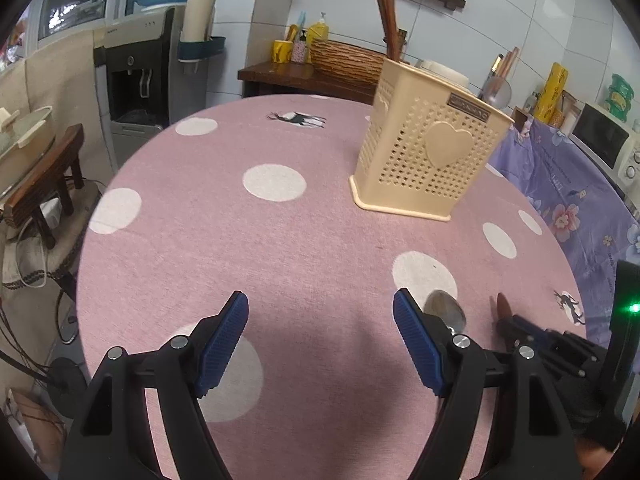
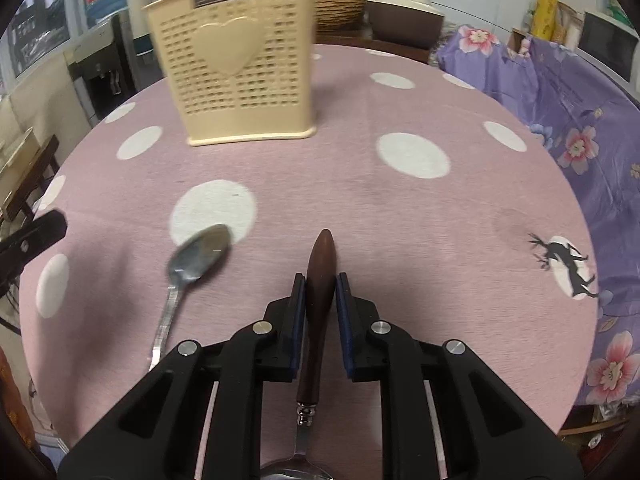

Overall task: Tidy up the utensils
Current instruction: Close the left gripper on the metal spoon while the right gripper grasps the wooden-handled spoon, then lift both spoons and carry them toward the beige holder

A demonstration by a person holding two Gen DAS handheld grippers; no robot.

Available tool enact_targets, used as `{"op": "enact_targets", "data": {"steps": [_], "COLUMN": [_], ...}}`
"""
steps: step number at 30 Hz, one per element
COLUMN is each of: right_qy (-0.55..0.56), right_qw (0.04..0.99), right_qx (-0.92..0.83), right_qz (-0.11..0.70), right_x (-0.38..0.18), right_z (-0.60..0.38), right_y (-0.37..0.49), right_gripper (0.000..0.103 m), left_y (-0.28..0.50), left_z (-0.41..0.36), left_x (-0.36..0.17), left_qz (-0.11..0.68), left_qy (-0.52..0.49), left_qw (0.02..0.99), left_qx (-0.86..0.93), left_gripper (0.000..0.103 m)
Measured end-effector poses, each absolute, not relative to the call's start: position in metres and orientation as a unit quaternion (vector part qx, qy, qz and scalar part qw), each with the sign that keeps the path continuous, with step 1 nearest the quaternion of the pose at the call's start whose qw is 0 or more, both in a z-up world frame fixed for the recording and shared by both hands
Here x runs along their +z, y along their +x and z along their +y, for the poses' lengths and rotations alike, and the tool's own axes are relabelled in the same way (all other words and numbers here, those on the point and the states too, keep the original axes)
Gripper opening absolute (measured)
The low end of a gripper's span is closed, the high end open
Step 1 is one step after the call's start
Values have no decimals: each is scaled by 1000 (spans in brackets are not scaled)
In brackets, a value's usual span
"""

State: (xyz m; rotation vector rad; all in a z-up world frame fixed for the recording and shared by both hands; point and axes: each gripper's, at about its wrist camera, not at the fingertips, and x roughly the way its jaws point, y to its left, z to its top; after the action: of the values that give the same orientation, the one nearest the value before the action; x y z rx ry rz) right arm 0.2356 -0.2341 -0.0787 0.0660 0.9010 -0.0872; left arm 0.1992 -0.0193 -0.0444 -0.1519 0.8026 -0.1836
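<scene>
A wooden-handled utensil (image 2: 319,304) lies on the pink polka-dot tablecloth (image 2: 360,208) low in the middle of the right wrist view, its rounded brown handle end pointing up the frame and its metal neck and bowl running off under the bottom edge. The right gripper (image 2: 320,280) is pinching that handle, both blue pads pressed against its sides. Just left of it a metal spoon (image 2: 188,276) lies on the cloth, bowl toward the upper right, partly over a white dot, stem slanting down to the lower left. Farther up, left of centre, stands the cream perforated utensil holder (image 2: 240,64) with a heart on its front, upright and well apart from both utensils; brown sticks rise out of its top in the left wrist view. In that view the left gripper (image 1: 320,312) hovers over bare cloth with its tongs spread wide and nothing between them, the spoon's bowl peeking out behind its right finger. A purple floral cloth (image 2: 580,128) covers whatever stands at the right.
</scene>
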Motion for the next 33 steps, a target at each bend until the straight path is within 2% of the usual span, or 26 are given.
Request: {"op": "enact_targets", "data": {"steps": [7,11,16,20,23,25,28,33], "right_qy": [62,63,92,104,103,102,105,104], "right_qw": [897,898,896,895,895,896,896,897], "right_qx": [-52,-52,-39,-33,-30,-29,-26,-22], "right_qz": [435,432,433,433,432,432,431,430], "right_x": [-85,-86,-85,-85,-85,-85,-86,-86], "right_z": [-265,-265,-273,-276,-275,-276,-277,-278], "right_y": [231,231,230,231,231,231,230,230], "right_gripper": [16,16,16,16,16,16,16,16], "left_y": [191,184,187,196,200,203,206,210], "left_z": [-63,-97,-123,-134,-141,-142,-140,-123], "left_x": [-53,-58,-68,-73,-74,-74,-73,-66], "left_qz": [417,418,420,426,422,423,430,442], "left_qy": [-46,24,82,104,118,115,93,24], "left_qw": [895,894,888,883,884,885,884,879], "left_qx": [-150,-163,-169,-167,-161,-158,-161,-177], "left_gripper": [70,59,56,44,41,32,32,21]}}
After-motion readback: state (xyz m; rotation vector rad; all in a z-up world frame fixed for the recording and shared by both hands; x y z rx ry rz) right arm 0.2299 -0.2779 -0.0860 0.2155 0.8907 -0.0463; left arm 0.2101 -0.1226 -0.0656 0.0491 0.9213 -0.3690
